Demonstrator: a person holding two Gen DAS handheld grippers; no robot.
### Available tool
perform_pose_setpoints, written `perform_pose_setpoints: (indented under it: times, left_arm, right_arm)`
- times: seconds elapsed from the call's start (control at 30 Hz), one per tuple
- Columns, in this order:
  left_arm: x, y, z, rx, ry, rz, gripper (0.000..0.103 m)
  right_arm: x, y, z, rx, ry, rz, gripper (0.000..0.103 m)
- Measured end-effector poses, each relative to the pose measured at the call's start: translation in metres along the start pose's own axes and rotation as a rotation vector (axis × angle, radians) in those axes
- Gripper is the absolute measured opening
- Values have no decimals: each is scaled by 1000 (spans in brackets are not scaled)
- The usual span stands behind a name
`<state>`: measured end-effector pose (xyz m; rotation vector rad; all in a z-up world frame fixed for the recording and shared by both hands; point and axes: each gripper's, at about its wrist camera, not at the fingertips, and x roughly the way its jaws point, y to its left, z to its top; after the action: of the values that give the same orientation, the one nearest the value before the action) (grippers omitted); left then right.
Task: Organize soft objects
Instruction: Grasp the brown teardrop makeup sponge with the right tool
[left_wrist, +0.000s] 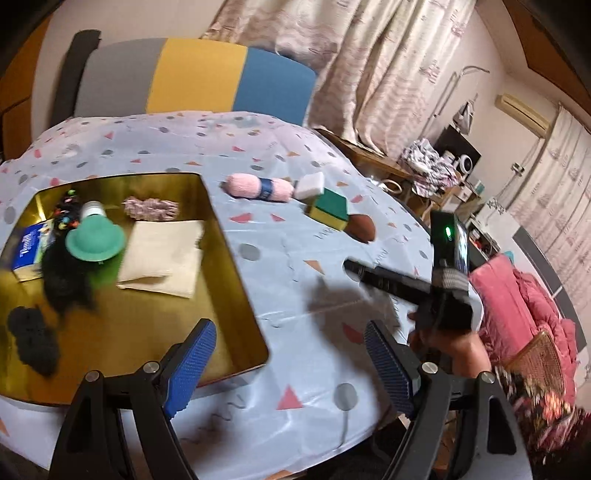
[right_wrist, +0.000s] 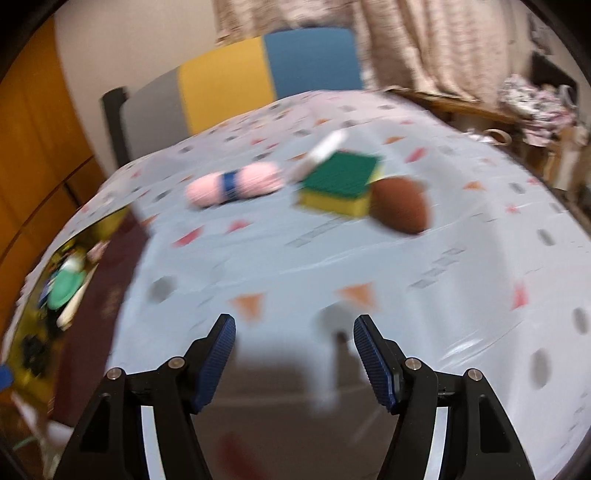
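A gold tray (left_wrist: 236, 254) on the patterned table holds a beige folded cloth (left_wrist: 162, 258), a green felt hat (left_wrist: 95, 240), a pink knitted piece (left_wrist: 149, 208), black fluffy items (left_wrist: 66, 280) and a blue box (left_wrist: 27, 249). On the cloth to its right lie a pink yarn skein (left_wrist: 258, 188) (right_wrist: 232, 184), a white sponge (left_wrist: 310, 184) (right_wrist: 325, 151), a green-yellow sponge (left_wrist: 330, 208) (right_wrist: 340, 182) and a brown oval sponge (left_wrist: 361, 227) (right_wrist: 400, 208). My left gripper (left_wrist: 291, 365) is open and empty at the tray's near right corner. My right gripper (right_wrist: 293, 358) (left_wrist: 354, 267) is open and empty, well short of the sponges.
A grey, yellow and blue chair back (left_wrist: 192, 79) stands behind the table. Curtains (left_wrist: 369, 66) hang at the back. To the right are a cluttered desk (left_wrist: 428, 166) and pink bedding (left_wrist: 517, 306). The right wrist view is blurred.
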<state>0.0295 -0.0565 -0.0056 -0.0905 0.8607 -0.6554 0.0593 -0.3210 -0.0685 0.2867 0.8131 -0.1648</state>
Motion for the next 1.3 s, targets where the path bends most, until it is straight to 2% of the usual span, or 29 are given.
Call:
perform_pose_setpoints:
  times: [0.2,0.3,0.43,0.53,0.6,0.67,0.83,1.1,1.3]
  left_arm:
    - [8,-14,5,13,14,5,83]
    - [13,-18,8,10,27,13,83]
    - [19,-22,11,12,47,25,83]
    - [24,-25,14,12,62,31,83]
    - [27,-29,16,13,70,30,83]
    - [30,-32,17,18,76,33,83]
    - [41,-44,23,31,99,28,83]
    - [66,-63,42,22,136,14,83]
    - [98,-78,66,47,157,68,84]
  right_arm:
    - [15,-54,49,57,-40,-97,68]
    - [28,-68,74,61,-47,-83,70]
    - [56,-73,91,53,-4,-70,71]
    - [73,-75,92,36,18,-69,70]
    - [82,-76,94,14,25,-86,62]
    - [89,-77,94,6,29,-59,53]
    - [87,-74,92,-24,2,-59,46]
    - [58,-91,72,46,-15,-59,46]
    - [46,-113,54,145,-48,-69,46]
